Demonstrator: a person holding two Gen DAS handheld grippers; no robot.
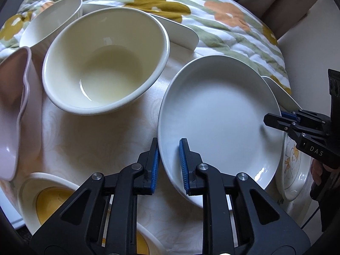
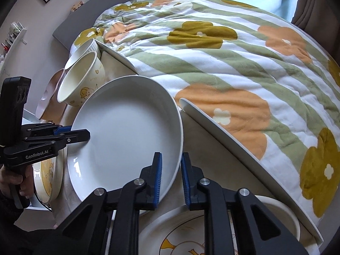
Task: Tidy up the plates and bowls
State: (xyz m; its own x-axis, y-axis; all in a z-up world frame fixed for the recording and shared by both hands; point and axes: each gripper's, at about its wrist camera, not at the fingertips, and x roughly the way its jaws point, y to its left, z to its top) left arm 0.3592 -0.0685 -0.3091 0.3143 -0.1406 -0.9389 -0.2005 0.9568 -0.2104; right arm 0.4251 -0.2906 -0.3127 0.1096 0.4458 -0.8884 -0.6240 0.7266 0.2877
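Note:
A plain white plate (image 1: 218,114) is held tilted above the table by both grippers; it also shows in the right wrist view (image 2: 127,131). My left gripper (image 1: 169,165) straddles its near rim, jaws shut on it. My right gripper (image 2: 171,178) clamps the opposite rim and shows in the left wrist view (image 1: 276,119). The left gripper shows in the right wrist view (image 2: 78,132). A cream bowl (image 1: 104,61) with cartoon prints (image 2: 82,80) stands to the left.
A pink wavy bowl (image 1: 12,114) and a ribbed white bowl (image 1: 53,19) sit at the left. Cartoon plates (image 1: 295,165) (image 2: 191,235) and a yellow-centred dish (image 1: 48,201) lie below. Flat white plates (image 2: 233,140) lean against the flowered quilt (image 2: 233,53).

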